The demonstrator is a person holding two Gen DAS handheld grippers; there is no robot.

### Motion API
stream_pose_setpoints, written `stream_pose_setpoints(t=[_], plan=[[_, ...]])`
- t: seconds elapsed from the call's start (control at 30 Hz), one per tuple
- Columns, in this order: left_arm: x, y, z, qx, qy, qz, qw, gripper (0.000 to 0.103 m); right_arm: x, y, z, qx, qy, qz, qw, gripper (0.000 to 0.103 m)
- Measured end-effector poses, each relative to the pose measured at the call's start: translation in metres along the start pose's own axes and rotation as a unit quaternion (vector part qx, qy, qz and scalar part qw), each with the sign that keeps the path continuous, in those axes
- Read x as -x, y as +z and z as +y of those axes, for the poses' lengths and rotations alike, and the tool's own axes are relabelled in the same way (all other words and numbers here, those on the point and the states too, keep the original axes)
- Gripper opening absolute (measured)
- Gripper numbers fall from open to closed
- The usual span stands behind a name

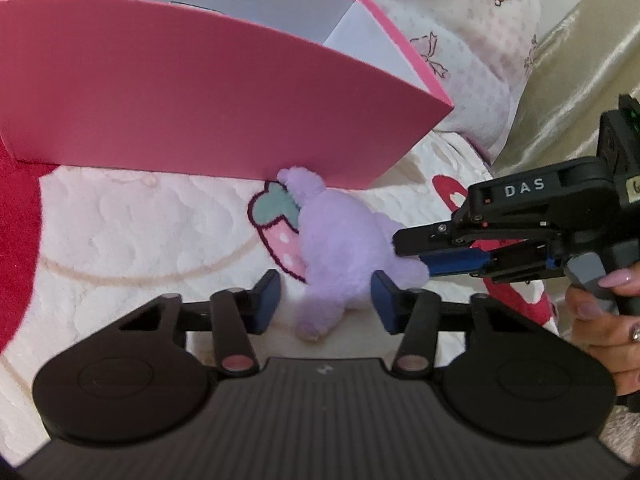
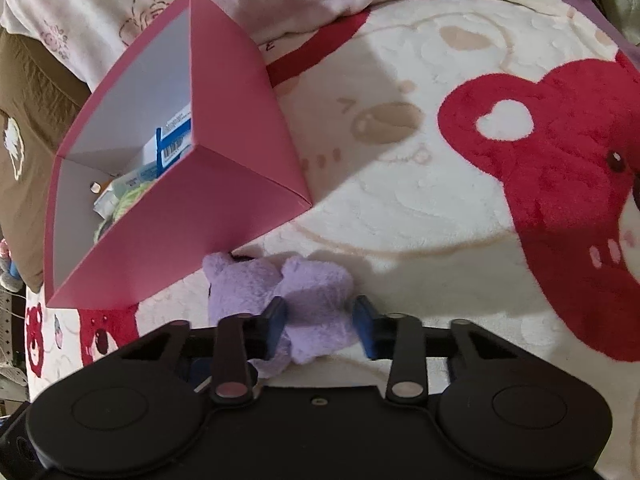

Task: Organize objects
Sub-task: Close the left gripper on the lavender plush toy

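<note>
The left hand-held gripper (image 1: 326, 304) pointed down at the bed, low in the frame, its blue pads on either side of the purple plush toy's (image 1: 344, 248) lower end; the left pad stood clear of the fur, so the jaws were narrowed but I could not see them pinching. From the right edge of that view the right hand-held gripper (image 1: 420, 258) reached in level, held by a hand (image 1: 604, 320) with painted nails, its blue fingers pressed into the toy's side. In its own view the right hand-held gripper (image 2: 322, 326) was clamped on the purple plush toy (image 2: 280, 288), both pads sunk in the fur.

The toy lay on a cream blanket (image 1: 132, 224) with red bears and a strawberry motif (image 1: 280, 232), its top touching the foot of a pink box (image 1: 192, 92). The box filled the upper left, white inside, holding small packages (image 2: 168, 148). A patterned quilt (image 1: 472, 32) lay bunched behind it.
</note>
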State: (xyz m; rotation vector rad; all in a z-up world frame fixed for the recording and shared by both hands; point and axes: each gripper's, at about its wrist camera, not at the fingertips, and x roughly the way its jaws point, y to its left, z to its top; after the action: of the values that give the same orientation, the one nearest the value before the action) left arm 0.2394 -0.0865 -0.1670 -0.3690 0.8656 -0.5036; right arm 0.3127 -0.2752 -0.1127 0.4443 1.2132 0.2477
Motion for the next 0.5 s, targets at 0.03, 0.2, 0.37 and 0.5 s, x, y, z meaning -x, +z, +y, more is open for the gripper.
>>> stream_pose_setpoints(t=[0.03,0.2,0.37,0.5], plan=[[-0.001,0.0,0.0,0.002,-0.006,0.001,1.0,0.041,-0.002,0.0,0.001,0.003,-0.005,0.003,1.0,0.039],[-0.008,-0.003,0.002,0.018,-0.027,0.006,0.9994,0.033,-0.01,0.0,0.001,0.003,-0.018,0.019,1.0,0.04],[-0.011,-0.002,0.004,0.04,-0.031,0.004,0.9987,0.033,-0.014,0.001,0.0,0.002,-0.017,0.02,1.0,0.043],[-0.012,0.001,0.006,0.057,-0.035,0.006,0.9977,0.033,-0.014,-0.001,0.01,0.032,-0.023,0.014,0.999,0.039]])
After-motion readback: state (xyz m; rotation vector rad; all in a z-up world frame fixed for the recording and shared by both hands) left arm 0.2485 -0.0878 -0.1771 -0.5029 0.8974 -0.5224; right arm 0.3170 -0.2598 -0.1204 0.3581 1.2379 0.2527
